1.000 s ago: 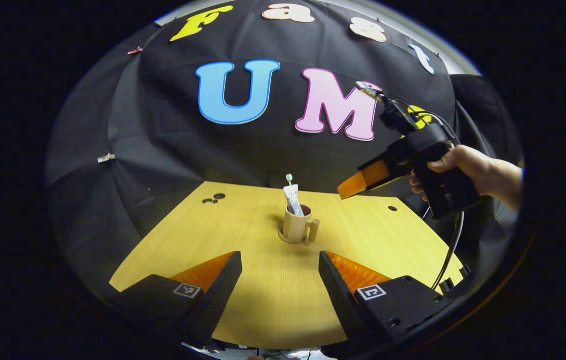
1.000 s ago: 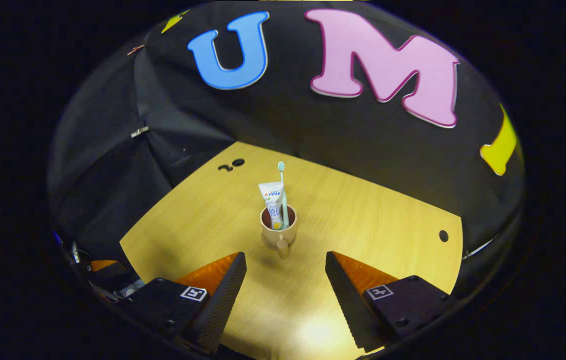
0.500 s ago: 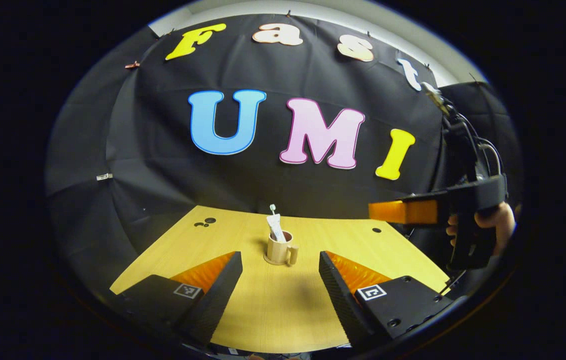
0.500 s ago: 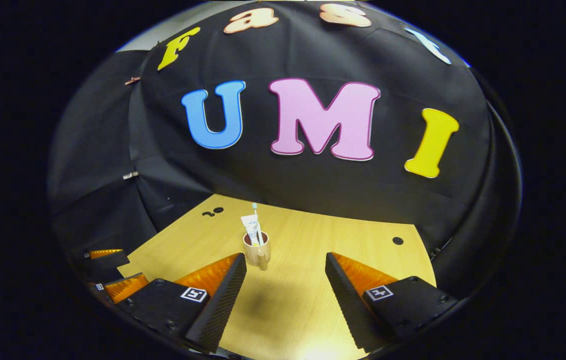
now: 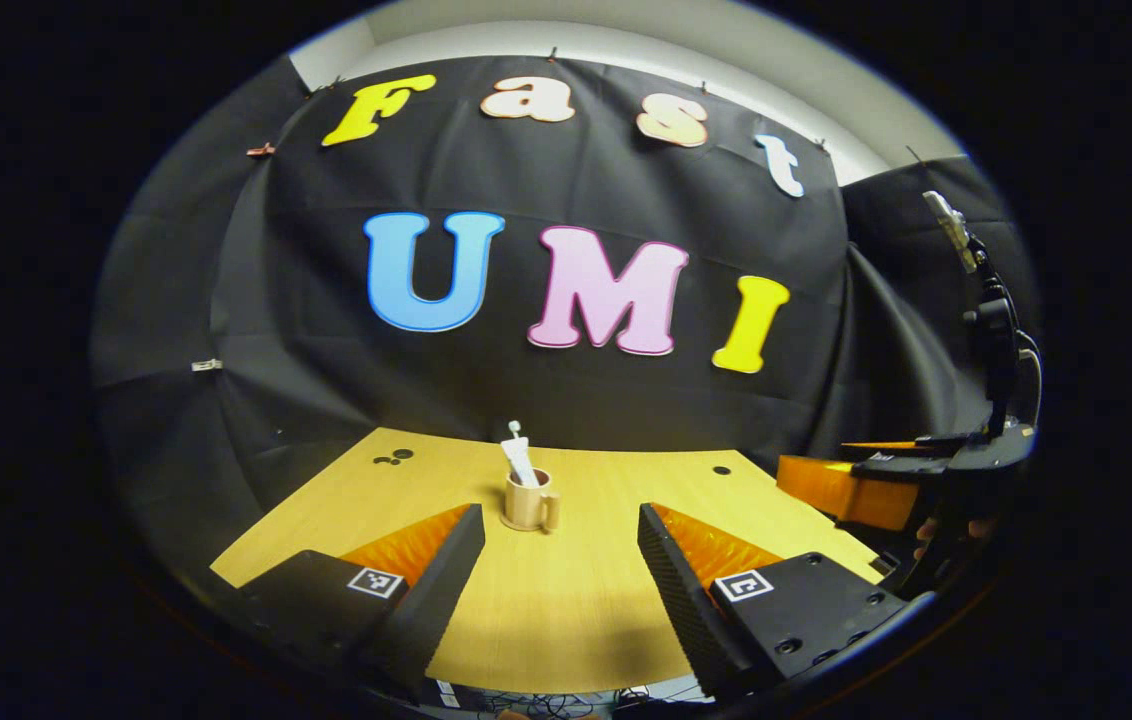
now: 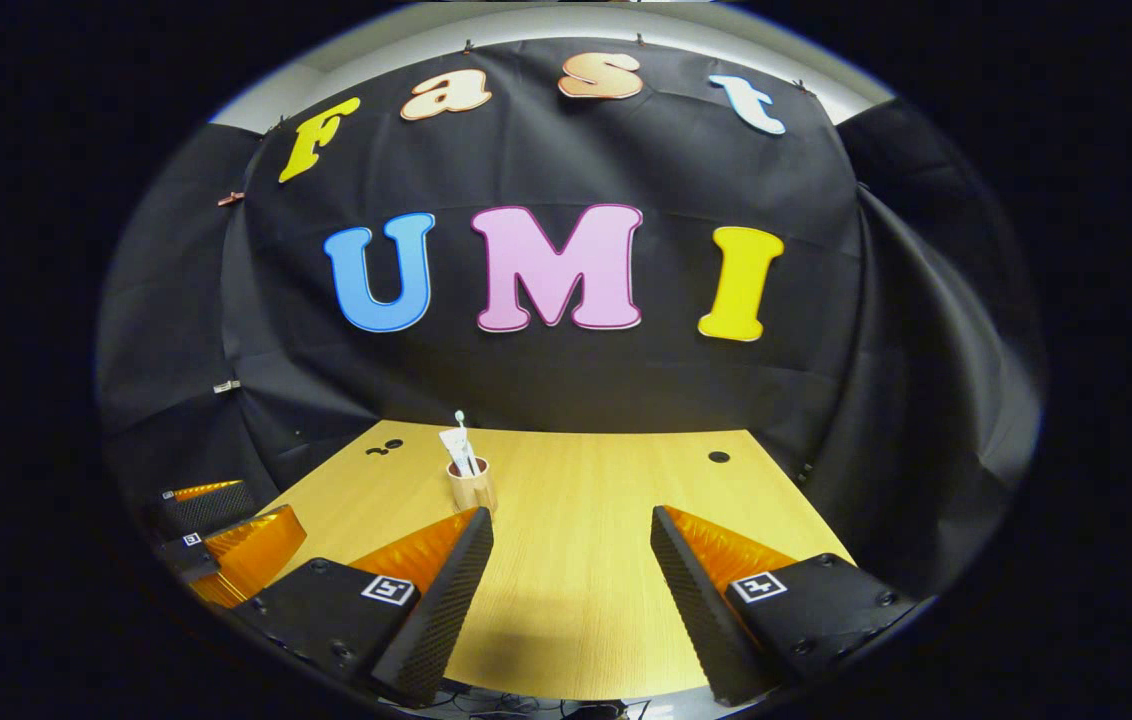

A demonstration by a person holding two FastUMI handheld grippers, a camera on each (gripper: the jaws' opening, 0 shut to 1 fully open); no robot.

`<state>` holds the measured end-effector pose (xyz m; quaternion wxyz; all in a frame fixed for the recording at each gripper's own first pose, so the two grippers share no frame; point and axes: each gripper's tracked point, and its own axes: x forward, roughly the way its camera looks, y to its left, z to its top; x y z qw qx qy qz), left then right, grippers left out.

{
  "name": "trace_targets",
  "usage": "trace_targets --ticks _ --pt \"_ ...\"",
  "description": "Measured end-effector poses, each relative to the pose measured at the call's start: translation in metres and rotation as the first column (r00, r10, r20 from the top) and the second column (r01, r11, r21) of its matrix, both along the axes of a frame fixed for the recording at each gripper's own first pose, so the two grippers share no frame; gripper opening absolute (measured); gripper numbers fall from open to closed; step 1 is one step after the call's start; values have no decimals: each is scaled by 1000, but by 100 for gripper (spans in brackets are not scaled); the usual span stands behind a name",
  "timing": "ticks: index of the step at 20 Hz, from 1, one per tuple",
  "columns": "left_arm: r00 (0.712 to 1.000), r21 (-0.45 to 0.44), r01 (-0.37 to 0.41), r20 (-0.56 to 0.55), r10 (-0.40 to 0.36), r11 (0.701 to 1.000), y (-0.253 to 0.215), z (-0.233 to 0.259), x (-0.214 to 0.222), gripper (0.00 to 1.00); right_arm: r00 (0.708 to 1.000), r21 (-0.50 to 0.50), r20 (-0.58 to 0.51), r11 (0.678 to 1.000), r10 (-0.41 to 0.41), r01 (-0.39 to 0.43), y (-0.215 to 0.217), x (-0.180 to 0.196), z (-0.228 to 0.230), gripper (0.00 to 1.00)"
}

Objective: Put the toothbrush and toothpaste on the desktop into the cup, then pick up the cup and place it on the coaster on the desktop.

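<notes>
Coaster hidden beneath cup (image 5: 529, 502).

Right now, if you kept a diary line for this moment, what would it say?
cup: upright on desktop, toothbrush and toothpaste inside | left gripper: open, apart from cup | right gripper: open, apart | coaster: hard to make out

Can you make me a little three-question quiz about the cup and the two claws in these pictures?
1. True or false: the white toothpaste tube lies flat on the light wooden desktop.
2. What stands in the tan handled cup beside the tube?
A. a spoon
B. a toothbrush
C. a straw
3. Fill in: the left claw and the right claw are both ____.

Key: 1 false; 2 B, the pale slim toothbrush; 3 open.
</notes>
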<state>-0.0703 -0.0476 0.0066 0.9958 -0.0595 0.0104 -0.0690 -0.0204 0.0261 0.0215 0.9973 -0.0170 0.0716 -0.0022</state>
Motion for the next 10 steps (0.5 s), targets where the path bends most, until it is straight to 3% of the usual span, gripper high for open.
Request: trace_targets --ticks 5,10 --pt "999 24 50 -5 -50 998 -10 -11 -13 97 999 -34 -6 999 -33 33 -7 -37 -25 98" --pt "999 21 42 -22 -41 999 -2 -18 -16 97 1000 -36 3 999 -2 2 8 -43 -30 98"
